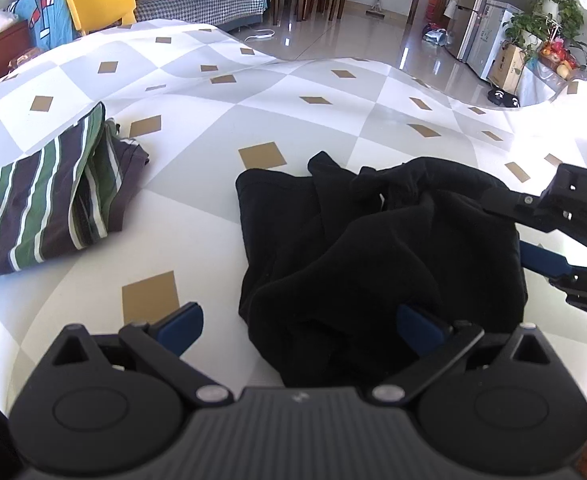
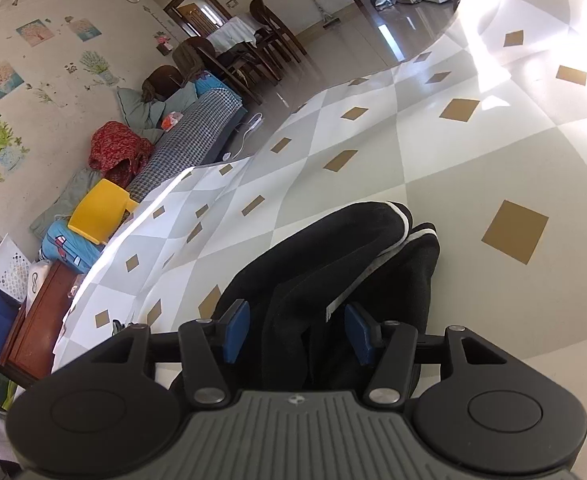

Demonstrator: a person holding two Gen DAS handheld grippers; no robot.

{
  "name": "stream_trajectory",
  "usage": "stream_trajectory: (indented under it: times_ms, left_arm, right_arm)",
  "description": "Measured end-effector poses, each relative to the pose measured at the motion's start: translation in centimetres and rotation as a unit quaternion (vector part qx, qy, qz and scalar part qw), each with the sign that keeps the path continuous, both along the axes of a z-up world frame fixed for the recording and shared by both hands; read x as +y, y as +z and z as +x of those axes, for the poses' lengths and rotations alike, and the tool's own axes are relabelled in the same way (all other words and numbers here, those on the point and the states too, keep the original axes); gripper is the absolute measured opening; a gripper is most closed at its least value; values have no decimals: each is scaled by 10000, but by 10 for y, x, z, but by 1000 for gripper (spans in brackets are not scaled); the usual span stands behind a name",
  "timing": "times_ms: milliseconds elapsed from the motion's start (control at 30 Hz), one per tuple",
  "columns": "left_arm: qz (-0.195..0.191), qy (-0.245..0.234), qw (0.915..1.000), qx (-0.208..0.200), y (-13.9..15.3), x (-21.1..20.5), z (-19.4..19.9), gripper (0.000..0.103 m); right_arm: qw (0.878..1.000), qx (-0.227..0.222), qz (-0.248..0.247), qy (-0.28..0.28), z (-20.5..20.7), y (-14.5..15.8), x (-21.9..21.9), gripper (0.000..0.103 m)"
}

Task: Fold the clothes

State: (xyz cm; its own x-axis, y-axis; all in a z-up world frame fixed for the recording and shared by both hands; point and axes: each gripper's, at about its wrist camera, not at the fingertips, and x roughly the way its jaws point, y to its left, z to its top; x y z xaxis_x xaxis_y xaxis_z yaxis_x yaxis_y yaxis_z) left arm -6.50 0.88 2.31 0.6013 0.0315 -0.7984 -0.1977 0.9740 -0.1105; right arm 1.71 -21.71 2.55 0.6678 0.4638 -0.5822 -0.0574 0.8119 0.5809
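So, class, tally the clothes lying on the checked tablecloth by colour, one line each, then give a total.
Black garment: 1
Striped green, dark and white garment: 1
Total: 2

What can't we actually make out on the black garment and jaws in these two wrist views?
- Black garment: type and fold state unreadable in the left wrist view; dark bunched cloth hides its seams.
- Its near edge: hidden behind the right gripper body in the right wrist view.
- Right gripper: cut off by the right frame edge in the left wrist view.
- Left gripper: pad contact unclear, one pad sits dark against cloth.
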Motion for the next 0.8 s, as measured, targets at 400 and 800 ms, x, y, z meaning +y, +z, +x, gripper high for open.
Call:
stream_trajectory:
  times_ms: [400, 800]
  left_arm:
    - [-56, 150, 9994, 304, -21, 6, 7, 103]
    - [-112, 262, 9995, 169, -6, 11, 2, 103]
  right_arm:
    - [9997, 67, 161, -165, 26, -24, 5, 47]
    - [9961, -695, 257, 486, 9, 8, 17, 11]
